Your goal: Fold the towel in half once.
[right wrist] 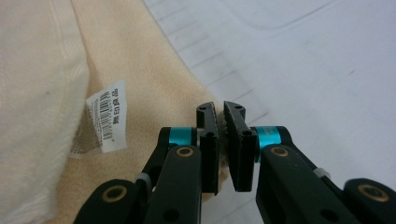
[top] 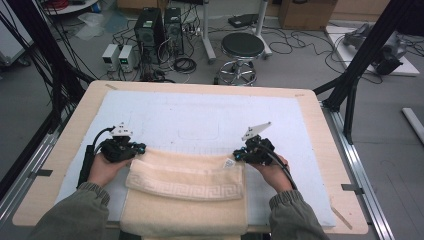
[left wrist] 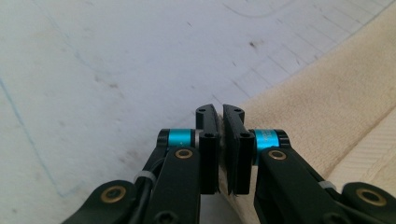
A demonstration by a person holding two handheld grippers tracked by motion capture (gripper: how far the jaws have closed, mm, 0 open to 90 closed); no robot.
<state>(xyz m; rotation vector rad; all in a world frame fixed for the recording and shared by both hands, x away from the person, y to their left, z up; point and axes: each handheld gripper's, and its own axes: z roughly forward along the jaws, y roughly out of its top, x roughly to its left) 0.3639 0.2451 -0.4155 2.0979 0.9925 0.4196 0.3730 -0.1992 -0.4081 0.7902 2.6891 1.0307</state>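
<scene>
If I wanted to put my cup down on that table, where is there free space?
The white mat is bare beyond the cream towel, up to the table's far edge, and also right of the right hand-held gripper. The near middle is crowded: the towel, both hands, and the left hand-held gripper, each gripper pinching a towel corner.

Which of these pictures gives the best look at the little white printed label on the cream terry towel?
The right gripper view: the white printed label sits close, barcode and lettering plain, on the cream terry towel. The high view shows the label as a tiny white speck by the right gripper. The left gripper view has towel cloth alone.
</scene>
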